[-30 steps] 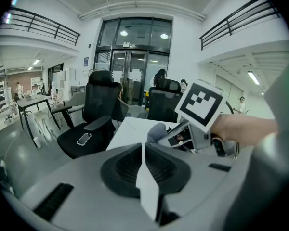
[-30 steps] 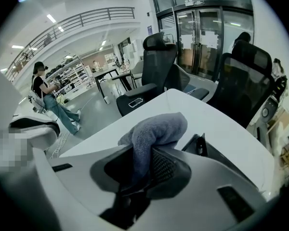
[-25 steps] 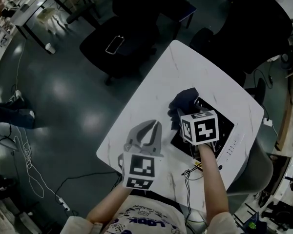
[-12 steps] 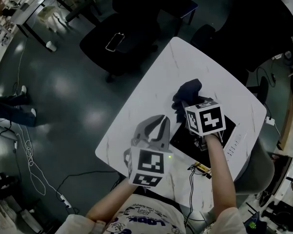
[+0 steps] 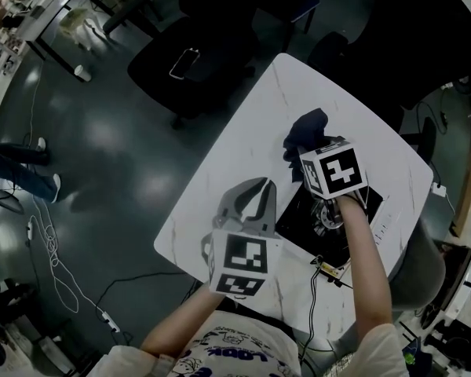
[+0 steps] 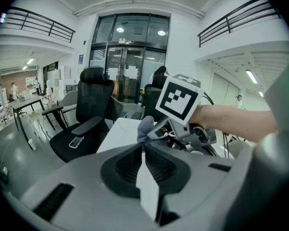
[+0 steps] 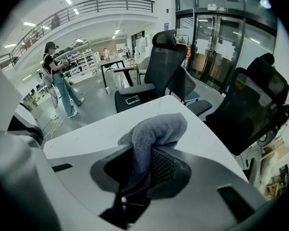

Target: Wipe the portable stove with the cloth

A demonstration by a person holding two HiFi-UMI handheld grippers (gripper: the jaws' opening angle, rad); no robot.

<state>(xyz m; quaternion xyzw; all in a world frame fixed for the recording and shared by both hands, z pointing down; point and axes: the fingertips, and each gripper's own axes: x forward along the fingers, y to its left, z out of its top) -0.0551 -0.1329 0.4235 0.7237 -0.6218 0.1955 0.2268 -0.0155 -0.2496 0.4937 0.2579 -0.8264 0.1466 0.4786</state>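
Note:
The black portable stove (image 5: 300, 210) sits on the right part of the white table (image 5: 251, 124). A dark grey cloth (image 5: 307, 129) is bunched at the stove's far edge, and my right gripper (image 5: 304, 159) is shut on it. In the right gripper view the cloth (image 7: 156, 129) hangs folded over and between the jaws of that gripper (image 7: 139, 154). My left gripper (image 5: 253, 192) hovers over the table left of the stove, shut on nothing. In the left gripper view its jaws (image 6: 142, 148) meet, with the cloth (image 6: 145, 128) and the right gripper's marker cube (image 6: 179, 97) just beyond.
A black office chair (image 5: 208, 77) with a phone (image 5: 184, 61) on its seat stands beyond the table's far left edge. More dark chairs stand behind the table. A thin cable (image 5: 310, 289) runs off the stove's near side. A person (image 7: 58, 81) stands far off.
My right gripper has carried the cloth farther away and to the right along the stove. The left gripper has drifted slightly forward and stays shut.

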